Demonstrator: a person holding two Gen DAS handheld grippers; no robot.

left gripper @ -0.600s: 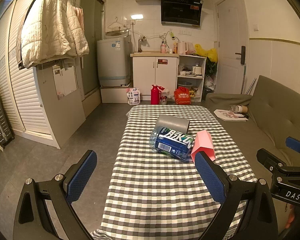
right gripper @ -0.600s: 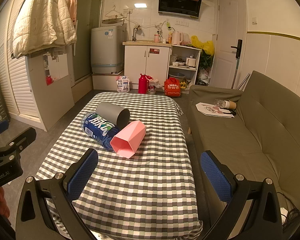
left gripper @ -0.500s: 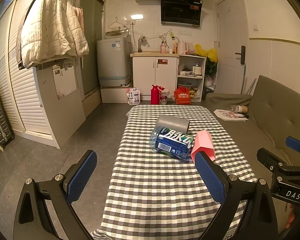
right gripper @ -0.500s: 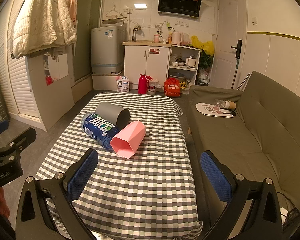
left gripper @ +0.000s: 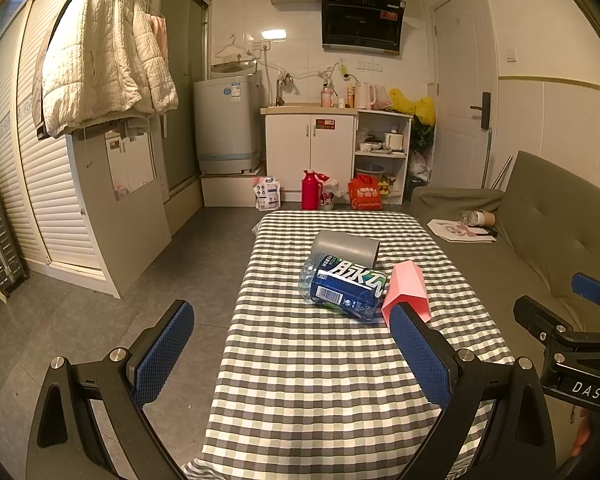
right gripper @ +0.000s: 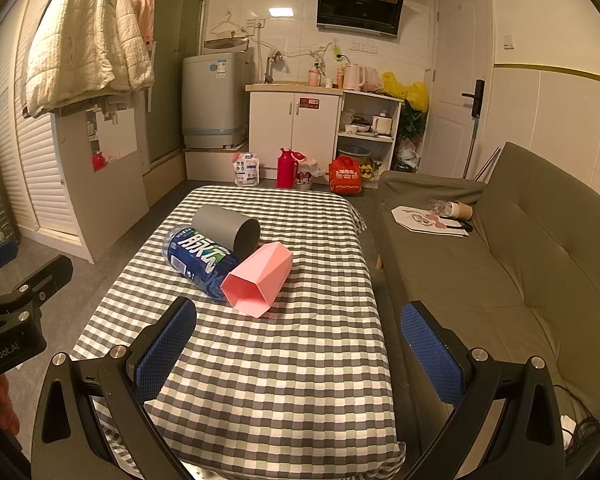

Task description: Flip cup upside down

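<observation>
Both tongs, left (left gripper: 290,354) and right (right gripper: 298,350), hang spread and empty over the checked counter (right gripper: 268,380). Ahead, nearer the right tongs, the pink cup (right gripper: 258,284) lies sideways against a bottle (right gripper: 198,258), mouth facing them.

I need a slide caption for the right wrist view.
Open right claw faces pink cup, grey cup and bottle, all lying sideways.

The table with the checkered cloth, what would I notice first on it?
Probably the pink faceted cup, lying on its side in the middle of the checkered table, open end toward the camera. Against it lies a blue-labelled plastic bottle, with a grey cup tipped over just behind.
</observation>
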